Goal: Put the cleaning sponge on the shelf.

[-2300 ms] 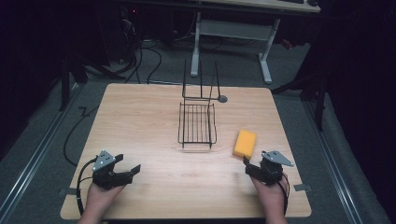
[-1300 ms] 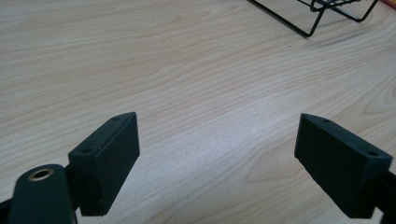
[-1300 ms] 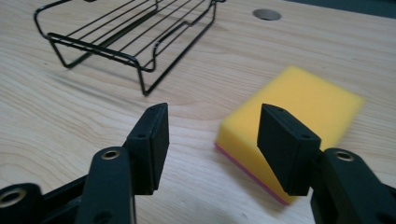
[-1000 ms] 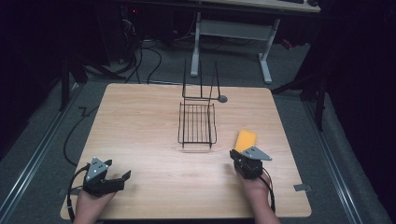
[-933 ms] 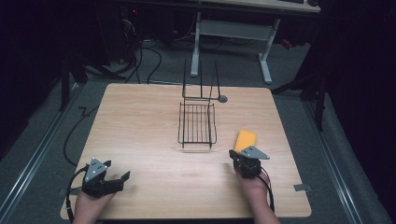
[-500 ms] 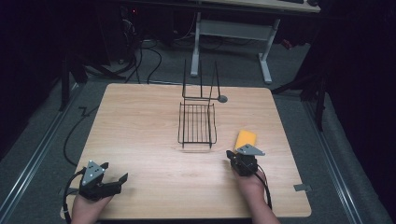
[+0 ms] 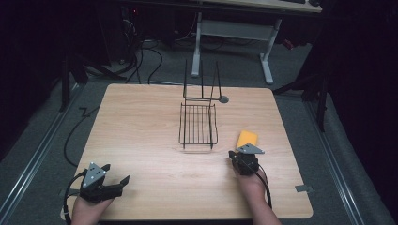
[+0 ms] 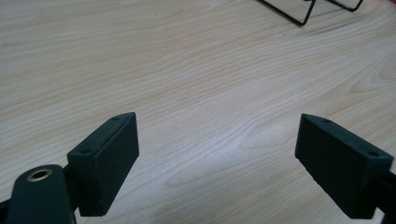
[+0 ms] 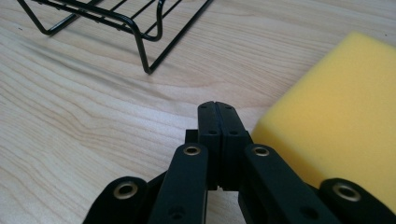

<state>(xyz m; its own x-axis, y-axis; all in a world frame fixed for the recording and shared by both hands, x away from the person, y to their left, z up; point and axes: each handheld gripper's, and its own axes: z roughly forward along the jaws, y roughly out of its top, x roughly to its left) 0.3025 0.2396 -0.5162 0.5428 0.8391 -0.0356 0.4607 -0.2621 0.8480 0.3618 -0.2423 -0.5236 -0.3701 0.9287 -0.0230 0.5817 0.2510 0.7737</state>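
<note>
I see the pale wooden tabletop carrying a black wire rack at its middle, with a yellow rectangular foam sponge just beside the rack's right side. My right claw, its jaws pressed together on nothing, sits just short of the sponge, far nearer than my wide-spread left claw. The right gripper view shows the sponge off the closed tips' right side, apparently not touching.

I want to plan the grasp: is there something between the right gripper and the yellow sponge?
Nothing visible. The right gripper, jaws shut, sits right beside the yellow sponge on bare table; the wire rack stands off to the side.
</note>
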